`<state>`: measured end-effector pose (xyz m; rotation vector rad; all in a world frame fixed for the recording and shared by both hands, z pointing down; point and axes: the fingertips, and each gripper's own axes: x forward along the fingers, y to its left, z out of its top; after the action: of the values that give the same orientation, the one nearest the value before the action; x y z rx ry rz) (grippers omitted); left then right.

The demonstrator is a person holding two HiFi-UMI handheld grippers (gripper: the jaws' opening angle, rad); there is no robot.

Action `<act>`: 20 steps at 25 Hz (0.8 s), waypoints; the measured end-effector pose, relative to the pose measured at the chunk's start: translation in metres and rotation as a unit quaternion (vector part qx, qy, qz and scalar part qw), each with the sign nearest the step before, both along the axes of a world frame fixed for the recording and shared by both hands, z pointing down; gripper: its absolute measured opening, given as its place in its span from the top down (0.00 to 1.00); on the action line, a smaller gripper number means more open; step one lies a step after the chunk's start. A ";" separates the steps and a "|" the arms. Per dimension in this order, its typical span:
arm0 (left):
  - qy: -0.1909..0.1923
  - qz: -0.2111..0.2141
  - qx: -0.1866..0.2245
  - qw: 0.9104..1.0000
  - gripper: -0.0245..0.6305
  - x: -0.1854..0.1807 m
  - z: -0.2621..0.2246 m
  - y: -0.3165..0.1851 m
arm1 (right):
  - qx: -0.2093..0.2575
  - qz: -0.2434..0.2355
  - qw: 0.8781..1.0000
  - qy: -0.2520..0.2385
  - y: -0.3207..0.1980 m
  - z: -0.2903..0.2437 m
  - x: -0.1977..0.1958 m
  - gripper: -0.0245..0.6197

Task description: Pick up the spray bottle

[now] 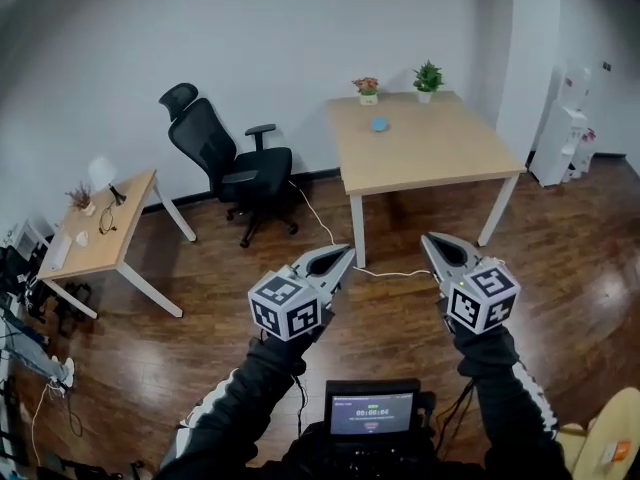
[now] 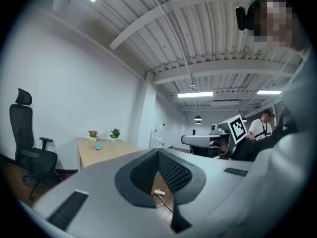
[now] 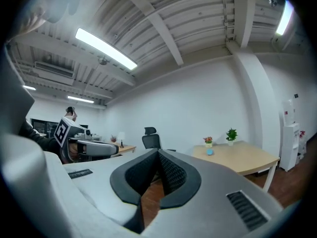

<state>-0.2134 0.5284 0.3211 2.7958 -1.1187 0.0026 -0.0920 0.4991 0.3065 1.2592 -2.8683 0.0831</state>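
A pale wooden table (image 1: pixel 430 153) stands across the room, and a small round blue object (image 1: pixel 379 124) lies on it near two potted plants (image 1: pixel 367 89). I cannot make out a spray bottle in any view. My left gripper (image 1: pixel 348 251) and right gripper (image 1: pixel 428 238) are held side by side above the wooden floor, well short of the table. Both point towards it. Each has its jaws closed tip to tip with nothing between them. The left gripper view shows the blue object (image 2: pixel 98 146) far off, as does the right gripper view (image 3: pixel 210 151).
A black office chair (image 1: pixel 225 163) stands left of the table. A small desk (image 1: pixel 100 233) with a lamp is at the far left. A white cable (image 1: pixel 385 273) runs over the floor under the table. A white cabinet (image 1: pixel 562 133) is at the right wall.
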 end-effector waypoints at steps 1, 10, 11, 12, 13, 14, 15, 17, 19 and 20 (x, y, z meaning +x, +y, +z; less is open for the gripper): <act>0.004 -0.001 -0.001 1.000 0.96 -0.007 0.002 -0.024 | 0.002 0.004 1.000 0.002 -0.022 0.002 -0.005 0.96; -0.004 0.018 0.005 1.000 0.96 -0.045 0.004 -0.230 | 0.013 0.039 0.999 0.017 -0.209 0.002 -0.037 0.96; -0.002 0.021 0.003 1.000 0.96 -0.043 0.001 -0.253 | 0.014 0.043 0.999 0.019 -0.231 -0.001 -0.035 0.96; 0.001 0.023 -0.001 1.000 0.96 -0.041 -0.001 -0.277 | 0.013 0.046 0.999 0.021 -0.254 -0.004 -0.034 0.96; 0.001 0.026 -0.006 1.000 0.96 -0.037 -0.003 -0.301 | 0.011 0.048 0.999 0.023 -0.276 -0.008 -0.031 0.96; 0.001 0.029 -0.009 1.000 0.96 -0.033 -0.005 -0.326 | 0.009 0.051 0.998 0.024 -0.300 -0.010 -0.028 0.96; 0.002 0.031 -0.011 0.999 0.96 -0.028 -0.006 -0.351 | 0.007 0.056 0.998 0.025 -0.324 -0.012 -0.023 0.96; 0.008 0.033 -0.012 0.999 0.96 -0.018 -0.005 -0.400 | 0.007 0.061 0.998 0.023 -0.373 -0.010 -0.011 0.96; 0.015 0.028 -0.003 0.999 0.96 -0.008 -0.004 -0.447 | 0.011 0.055 0.998 0.018 -0.419 -0.006 -0.002 0.96; 0.018 0.019 0.001 1.000 0.96 -0.003 -0.005 -0.470 | 0.014 0.048 0.999 0.016 -0.441 -0.004 0.003 0.96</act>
<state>-0.2161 0.0579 0.3165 2.8079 -1.0571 -0.0452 -0.0891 0.0577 0.3022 1.3915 -2.7912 0.0232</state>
